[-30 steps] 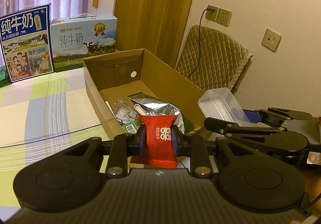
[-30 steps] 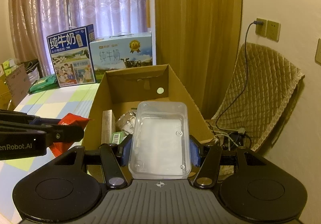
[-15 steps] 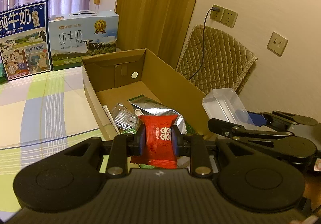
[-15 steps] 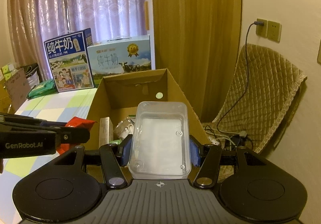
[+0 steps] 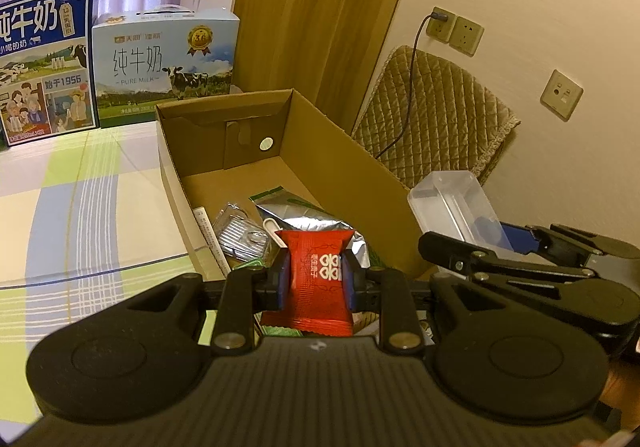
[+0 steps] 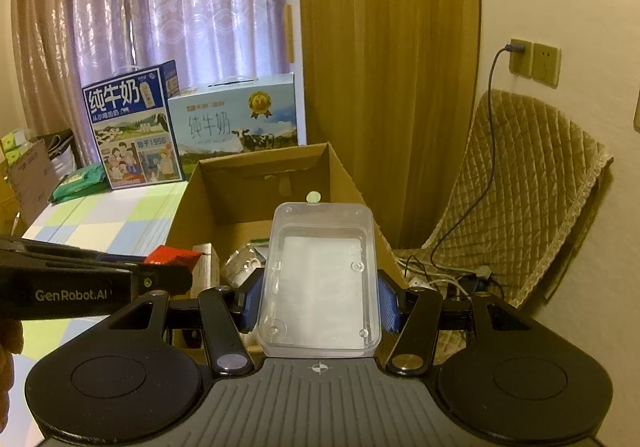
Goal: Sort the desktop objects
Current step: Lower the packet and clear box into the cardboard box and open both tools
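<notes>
While left jaws clamp a red packet (image 5: 318,279), right jaws grip a clear box (image 6: 320,279)

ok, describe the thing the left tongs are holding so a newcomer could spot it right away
Find the open cardboard box on the checked tablecloth, in front of the two milk cartons. At its near end the left tongs are closed on a small red packet with white characters. Unlike the silver foil pouch and clear blister pack lying inside the box, it is bright red and held up.
</notes>
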Motion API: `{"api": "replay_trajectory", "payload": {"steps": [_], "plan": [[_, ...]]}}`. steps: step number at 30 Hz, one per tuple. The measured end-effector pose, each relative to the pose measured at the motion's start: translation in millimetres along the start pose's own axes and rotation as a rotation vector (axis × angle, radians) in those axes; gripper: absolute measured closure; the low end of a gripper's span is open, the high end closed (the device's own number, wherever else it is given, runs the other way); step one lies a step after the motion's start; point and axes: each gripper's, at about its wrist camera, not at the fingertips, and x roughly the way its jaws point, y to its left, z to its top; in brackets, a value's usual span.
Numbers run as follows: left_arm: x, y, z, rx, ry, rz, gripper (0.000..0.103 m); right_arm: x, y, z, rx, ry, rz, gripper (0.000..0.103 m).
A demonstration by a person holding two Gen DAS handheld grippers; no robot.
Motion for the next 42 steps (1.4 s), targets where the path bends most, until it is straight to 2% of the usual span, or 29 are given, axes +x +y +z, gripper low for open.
{"api": "replay_trajectory", "payload": {"steps": [42], "plan": [[43.8, 19.3, 20.2, -0.038, 0.025, 0.036, 0.082, 46.5, 4.4, 26.2, -0.025, -0.001, 0.011, 0.050]]}}
